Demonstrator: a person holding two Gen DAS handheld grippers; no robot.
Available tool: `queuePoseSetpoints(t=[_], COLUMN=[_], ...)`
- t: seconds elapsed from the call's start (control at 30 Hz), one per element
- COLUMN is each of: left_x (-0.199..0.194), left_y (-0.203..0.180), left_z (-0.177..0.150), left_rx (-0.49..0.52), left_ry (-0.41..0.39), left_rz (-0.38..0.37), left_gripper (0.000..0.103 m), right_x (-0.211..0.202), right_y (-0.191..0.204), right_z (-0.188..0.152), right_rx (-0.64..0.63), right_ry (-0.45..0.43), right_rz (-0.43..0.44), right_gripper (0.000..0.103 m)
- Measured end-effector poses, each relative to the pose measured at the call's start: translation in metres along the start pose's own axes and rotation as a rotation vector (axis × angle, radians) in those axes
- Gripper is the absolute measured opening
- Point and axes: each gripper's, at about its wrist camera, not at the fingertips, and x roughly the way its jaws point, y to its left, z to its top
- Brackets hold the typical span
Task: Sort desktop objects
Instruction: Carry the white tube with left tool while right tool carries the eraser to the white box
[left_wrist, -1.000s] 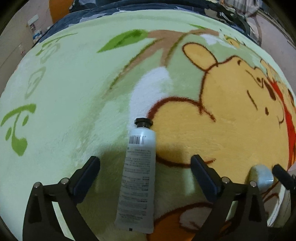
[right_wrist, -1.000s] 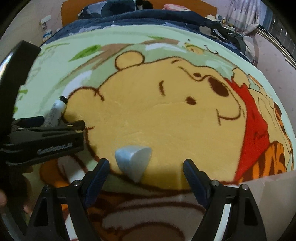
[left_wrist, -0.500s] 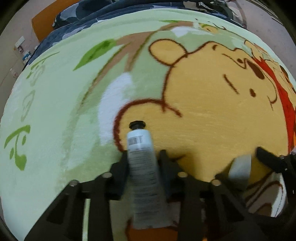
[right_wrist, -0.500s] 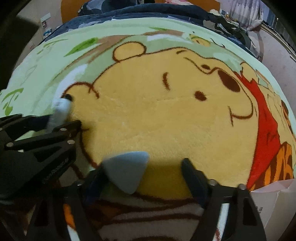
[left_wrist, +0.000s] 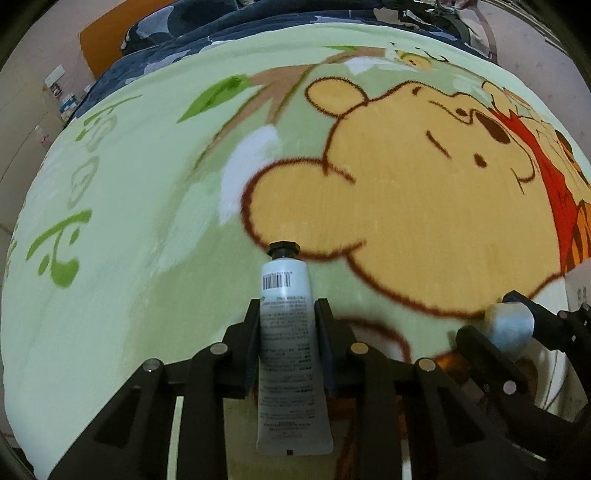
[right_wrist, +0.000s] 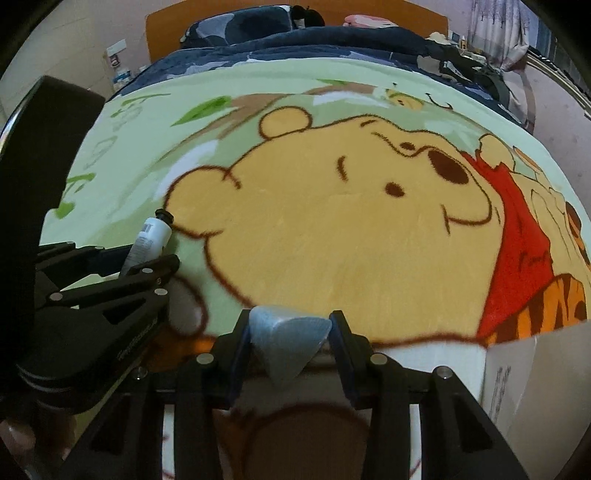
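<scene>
The left claw (left_wrist: 286, 317) is closed on a white tube (left_wrist: 290, 350) with a black cap (left_wrist: 282, 250). Its two black fingers (left_wrist: 249, 343) press against the tube's sides about midway along its length. The cap end sticks out forward past the fingertips, and the flat crimped end points back toward the camera. The barcode side faces up. From the right wrist view the same tube (right_wrist: 149, 240) shows at the left, slanting up and away out of the left claw, with its cap over the green part of the blanket (right_wrist: 332, 240).

The right claw (right_wrist: 290, 328) is closed on a pale blue wedge-shaped piece (right_wrist: 286, 341). Its fingers (right_wrist: 341, 347) pinch the wide end from both sides, and the narrow tip points down toward the camera. In the left wrist view that piece (left_wrist: 511, 326) appears at the far right, gripped between dark fingers.

Both claws are over a bed covered by the cartoon bear blanket. A white box (right_wrist: 517, 376) sits at the lower right edge, just beside the right claw.
</scene>
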Motion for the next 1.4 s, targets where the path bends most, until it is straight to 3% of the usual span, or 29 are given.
queuePoseSetpoints(t=[0.6, 0.87, 0.97, 1.17, 1.4], left_x=[-0.053, -0.13, -0.175, -0.262, -0.346], left_y=[0.023, 0.03, 0.024, -0.01, -0.072], left_z=[-0.098, -0.123, -0.118, -0.092, -0.065], left_rx=[-0.108, -0.196, -0.198, -0.132, -0.034], left_ry=[0.092, 0.07, 0.03, -0.071, -0.187], left_rz=[0.097, 0.104, 0.108, 0.077, -0.013], left_gripper=[0.028, 0.028, 0.028, 0.028, 0.029], right_x=[-0.045, -0.149, -0.188, -0.268, -0.361], right_y=[0.041, 0.02, 0.011, -0.006, -0.057], right_z=[-0.062, -0.053, -0.049, -0.041, -0.043], right_rx=[-0.081, -0.037, -0.019, 0.016, 0.111], right_ry=[0.064, -0.049, -0.093, -0.182, -0.293], right_rz=[0.059, 0.032, 0.022, 0.0, -0.107], right_gripper=[0.042, 0.042, 0.042, 0.042, 0.042])
